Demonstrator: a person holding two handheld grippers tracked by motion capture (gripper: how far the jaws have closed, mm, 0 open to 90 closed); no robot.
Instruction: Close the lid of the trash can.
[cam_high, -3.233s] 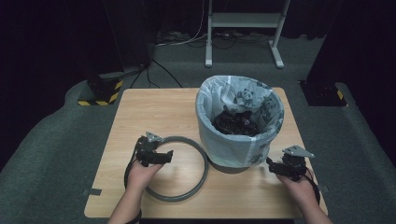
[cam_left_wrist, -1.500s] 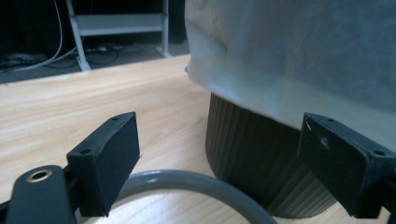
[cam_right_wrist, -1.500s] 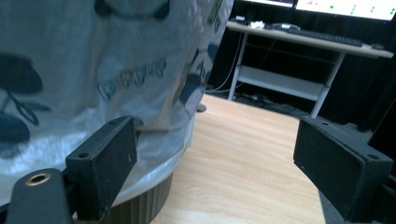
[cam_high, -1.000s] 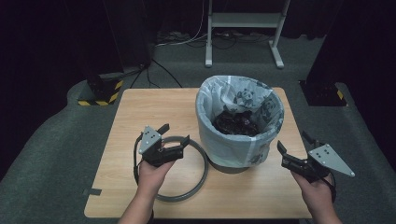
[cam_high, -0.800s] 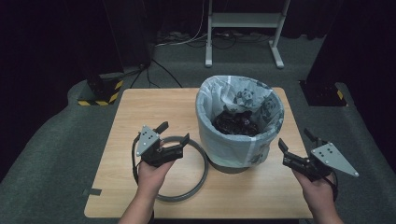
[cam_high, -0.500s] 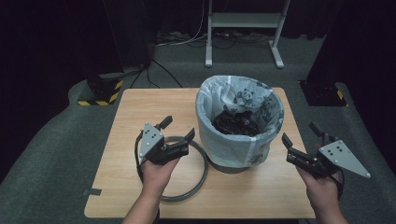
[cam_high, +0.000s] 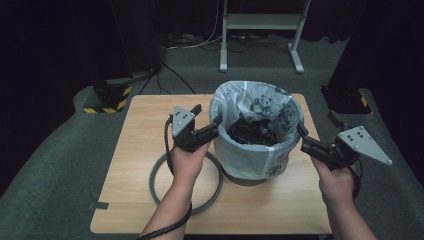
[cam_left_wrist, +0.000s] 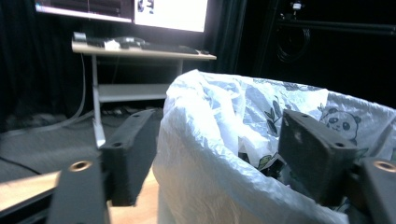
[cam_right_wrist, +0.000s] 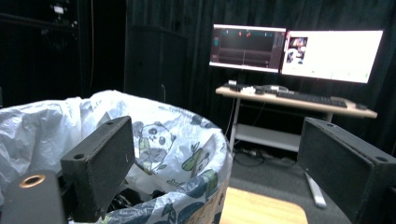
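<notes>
A bin lined with a white panda-print bag (cam_high: 255, 152) stands right of centre on the wooden table (cam_high: 145, 130), with dark rubbish (cam_high: 252, 131) inside. My left gripper (cam_high: 208, 114) is open at the bag's left rim. In the left gripper view the bag's rim (cam_left_wrist: 219, 154) lies between the spread jaws of that gripper (cam_left_wrist: 217, 116). My right gripper (cam_high: 316, 123) is open at the bag's right side. In the right gripper view the bag's edge (cam_right_wrist: 177, 140) runs between the wide-apart jaws of that gripper (cam_right_wrist: 217, 126). A grey ring (cam_high: 160, 192) lies flat under my left forearm.
A white desk frame (cam_high: 260, 22) stands on the floor behind the table, and a yellow-and-black striped block (cam_high: 107, 102) sits at the far left. Two lit monitors (cam_right_wrist: 299, 53) on a desk show beyond the bin. A dark tape piece (cam_high: 100, 205) marks the table's front left corner.
Both grippers have risen from the tabletop with their jaws spread. The left one has moved forward and right to the bag's rim. The right one has swung out and forward beside the bin.
</notes>
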